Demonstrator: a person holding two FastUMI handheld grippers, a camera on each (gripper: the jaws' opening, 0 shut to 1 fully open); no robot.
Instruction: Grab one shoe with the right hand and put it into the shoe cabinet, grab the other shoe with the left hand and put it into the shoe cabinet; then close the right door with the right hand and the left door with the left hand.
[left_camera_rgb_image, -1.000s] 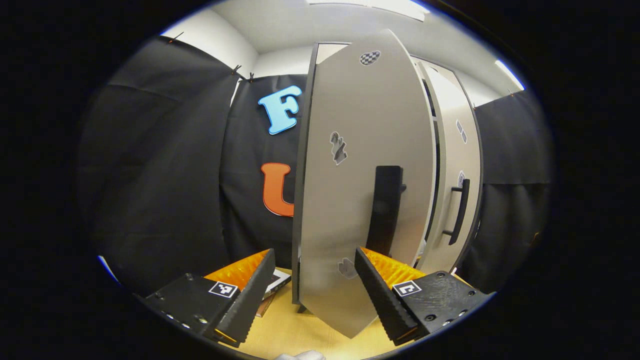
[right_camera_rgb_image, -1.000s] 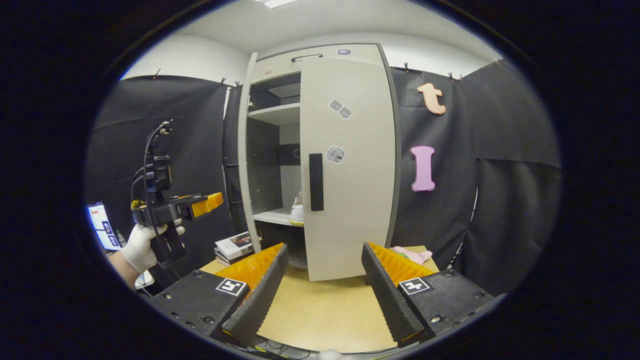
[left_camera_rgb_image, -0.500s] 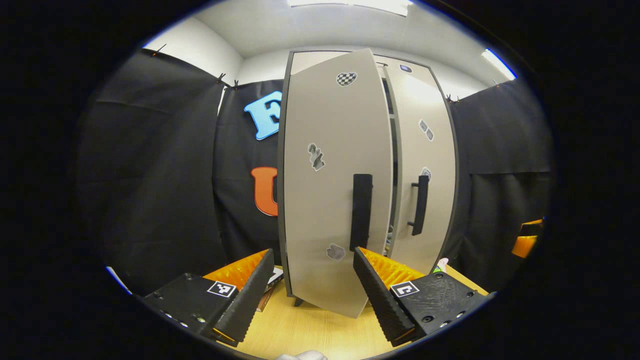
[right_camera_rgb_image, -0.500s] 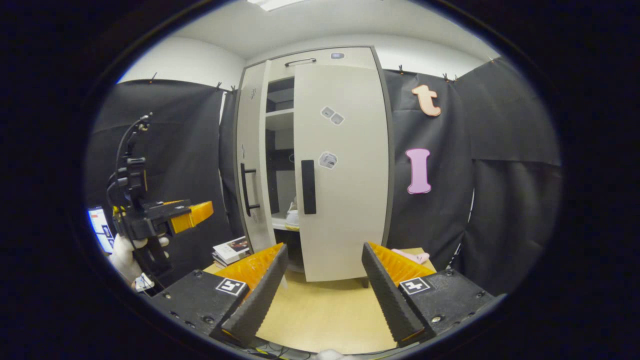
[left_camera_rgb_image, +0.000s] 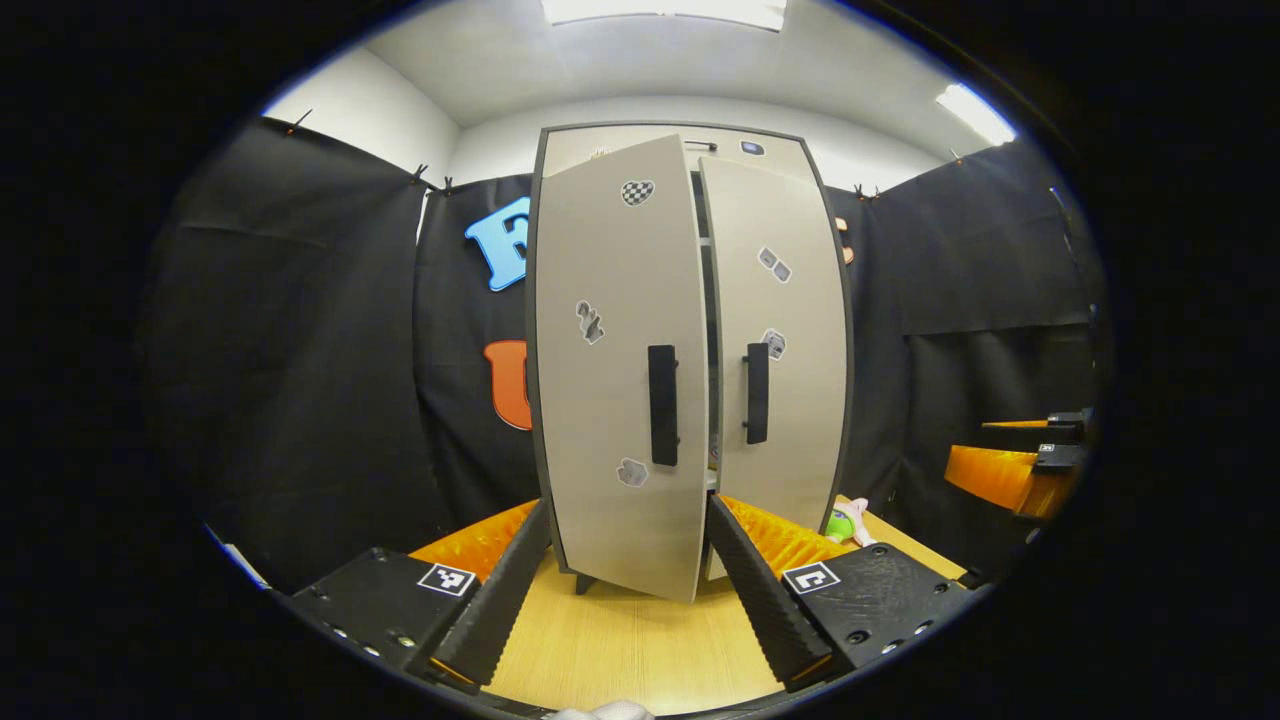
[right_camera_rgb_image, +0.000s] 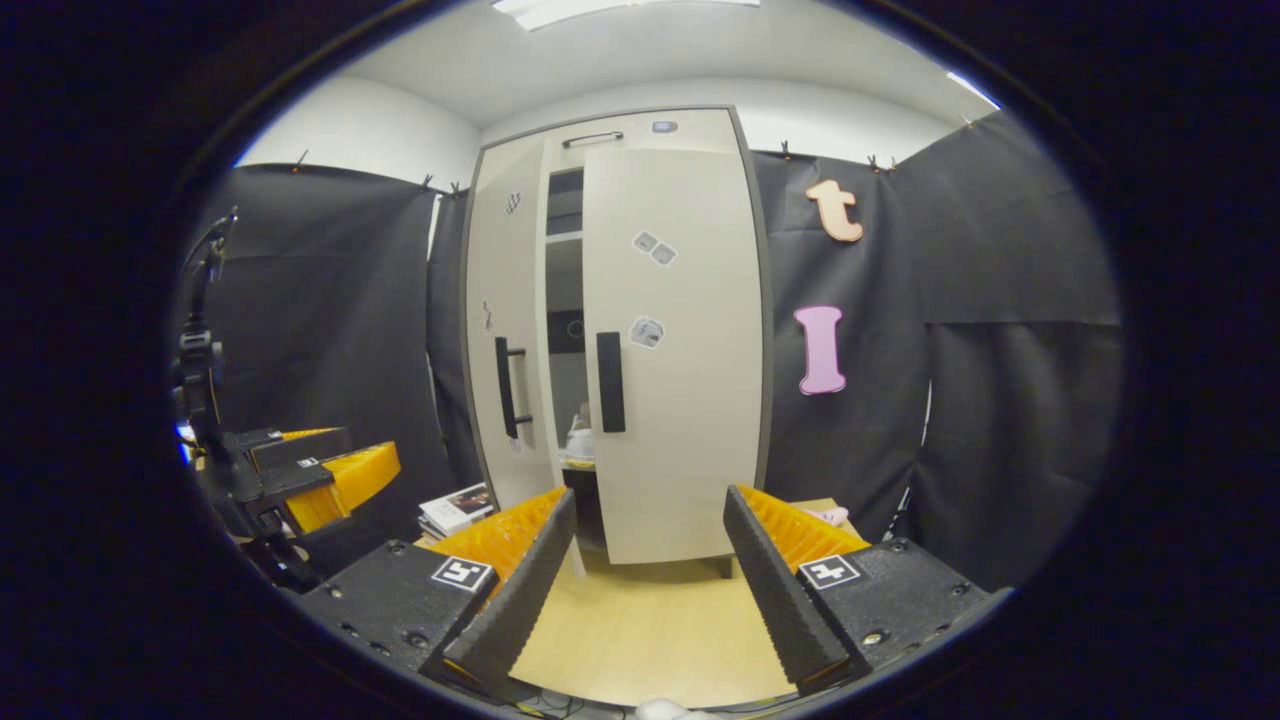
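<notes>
Pale grey, the tall shoe cabinet (left_camera_rgb_image: 690, 350) stands on the light wooden counter (left_camera_rgb_image: 620, 650) in the left gripper view. Its left door (left_camera_rgb_image: 620, 380), with a black bar handle (left_camera_rgb_image: 662, 405), stands slightly ajar, and the right door (left_camera_rgb_image: 780, 350) looks nearly closed. The left gripper (left_camera_rgb_image: 628, 590) hangs in front of the left door with its fingers spread wide, holding nothing. The right gripper (left_camera_rgb_image: 1015, 465) shows at the far right edge.

In the right gripper view, the left door (right_camera_rgb_image: 505, 340) leaves a narrow gap beside the right door (right_camera_rgb_image: 675, 350), and a white shoe (right_camera_rgb_image: 580, 440) sits on a shelf inside. The right gripper (right_camera_rgb_image: 650, 590) holds its fingers wide and empty. The left gripper (right_camera_rgb_image: 310, 475) hovers at the left, apart from the cabinet, near a stack of books (right_camera_rgb_image: 455, 508) on the counter.
</notes>
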